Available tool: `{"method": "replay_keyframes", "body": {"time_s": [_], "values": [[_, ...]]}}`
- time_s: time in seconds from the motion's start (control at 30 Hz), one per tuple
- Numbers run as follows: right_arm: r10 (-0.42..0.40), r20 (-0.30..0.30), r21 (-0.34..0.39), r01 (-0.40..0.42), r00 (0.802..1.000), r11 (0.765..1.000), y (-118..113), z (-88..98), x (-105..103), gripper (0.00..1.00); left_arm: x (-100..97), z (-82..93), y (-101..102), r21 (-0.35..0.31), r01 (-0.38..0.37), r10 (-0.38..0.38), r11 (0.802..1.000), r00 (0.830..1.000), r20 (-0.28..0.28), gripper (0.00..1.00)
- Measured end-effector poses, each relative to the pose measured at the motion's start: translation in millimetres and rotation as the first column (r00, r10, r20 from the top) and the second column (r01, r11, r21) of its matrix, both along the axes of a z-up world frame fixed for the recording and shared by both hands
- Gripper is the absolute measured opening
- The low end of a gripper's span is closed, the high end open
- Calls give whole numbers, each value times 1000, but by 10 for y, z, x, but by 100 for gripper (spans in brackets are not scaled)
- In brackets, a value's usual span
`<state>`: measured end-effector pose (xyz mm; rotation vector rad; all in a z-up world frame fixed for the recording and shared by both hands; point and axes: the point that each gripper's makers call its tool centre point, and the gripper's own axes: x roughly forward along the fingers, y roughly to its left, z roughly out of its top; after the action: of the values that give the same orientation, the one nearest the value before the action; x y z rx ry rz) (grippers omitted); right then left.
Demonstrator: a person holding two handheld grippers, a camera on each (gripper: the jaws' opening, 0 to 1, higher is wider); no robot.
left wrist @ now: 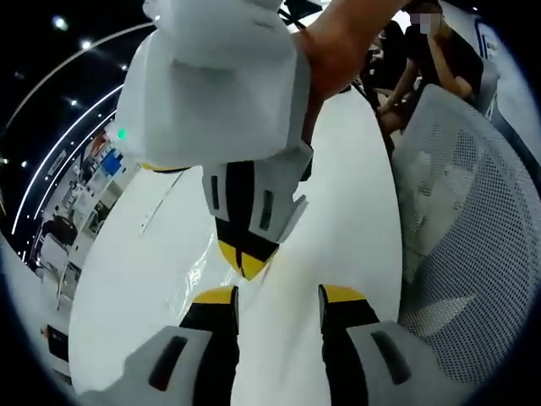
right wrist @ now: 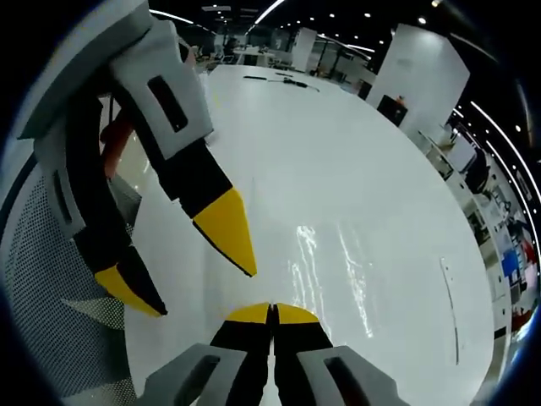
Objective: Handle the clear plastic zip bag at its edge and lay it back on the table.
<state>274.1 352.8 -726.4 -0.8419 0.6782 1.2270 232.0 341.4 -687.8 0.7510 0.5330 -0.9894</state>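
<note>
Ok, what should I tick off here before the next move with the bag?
1. Left claw open: ok, its jaws stand apart.
2. Right claw shut: ok, its tips meet.
3. Right claw pinching the bag edge: cannot tell, the clear plastic shows only as glints.
4. Bag down on the table: ok, it seems to lie flat.
5. Claws clear of each other: cannot tell, they are very close.
6. Chair out of the way: ok, it stands beside the table.
</note>
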Motion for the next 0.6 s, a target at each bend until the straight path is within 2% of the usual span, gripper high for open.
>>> {"method": "replay_keyframes", "body": {"time_s": [0.17, 0.27, 0.4, 0.6], "values": [[1, -2, 2, -1, 1000, 1000, 13, 14, 0, 0, 25, -59, 0, 37, 19, -19, 999, 1000, 6, 35], [2, -2, 4, -2, 1000, 1000, 19, 23, -11, 0, 69, -159, 20, 85, 29, -30, 996, 1000, 9, 35], [-1, -1, 10, 1, 1000, 1000, 25, 42, -16, 0, 84, -280, 12, 111, 41, -41, 993, 999, -3, 35], [-5, 2, 11, 5, 1000, 1000, 21, 65, -24, 0, 78, -340, -19, 157, 74, -78, 985, 997, 21, 31]]}}
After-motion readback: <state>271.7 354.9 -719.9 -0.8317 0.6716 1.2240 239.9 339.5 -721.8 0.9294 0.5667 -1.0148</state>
